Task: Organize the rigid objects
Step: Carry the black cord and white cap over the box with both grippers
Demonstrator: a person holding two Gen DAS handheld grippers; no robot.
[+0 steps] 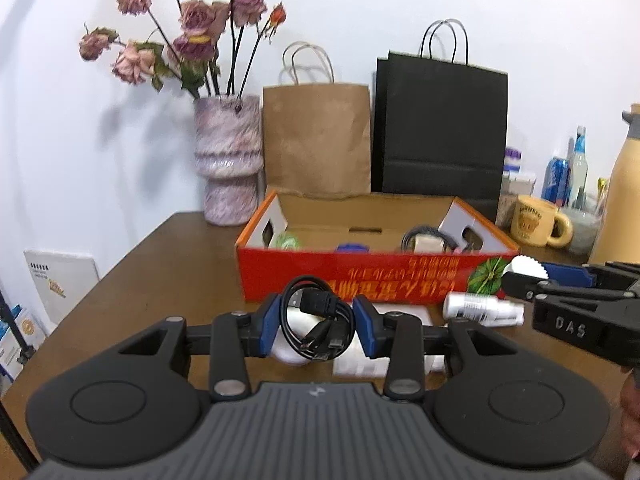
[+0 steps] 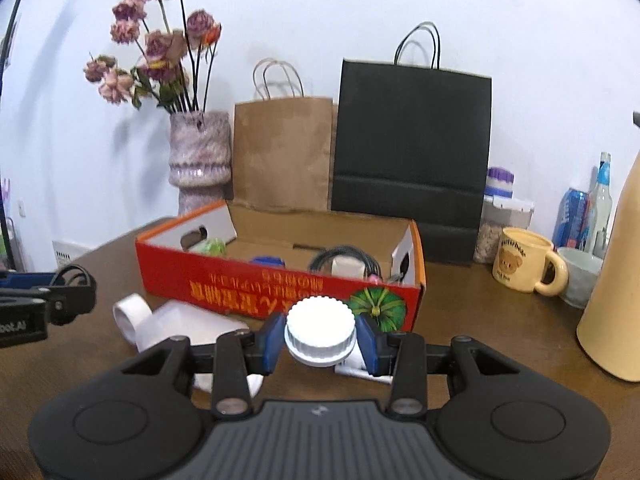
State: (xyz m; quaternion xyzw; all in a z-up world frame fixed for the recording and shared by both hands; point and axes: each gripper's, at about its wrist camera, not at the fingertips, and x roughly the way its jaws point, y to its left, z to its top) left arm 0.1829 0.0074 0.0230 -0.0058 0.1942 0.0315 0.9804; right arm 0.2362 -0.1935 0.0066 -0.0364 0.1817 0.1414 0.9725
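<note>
Gripping a coiled cable [image 1: 316,326] w/ left gripper [image 1: 316,326], right gripper [image 2: 320,334] clamps white cap [image 2: 320,330]; red box [image 2: 280,284] at 12 (white tube [image 1: 482,307] just before it).

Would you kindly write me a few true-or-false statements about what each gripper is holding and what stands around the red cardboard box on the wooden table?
1. The left gripper holds a coiled black cable. True.
2. The right gripper is empty. False: it grips a white ribbed round cap.
3. The red cardboard box is open at the top. True.
4. The black paper bag lies flat on the wooden table. False: it stands upright behind the box.
5. The yellow mug with a bear picture sits inside the box. False: it stands on the table beside the box.
</note>
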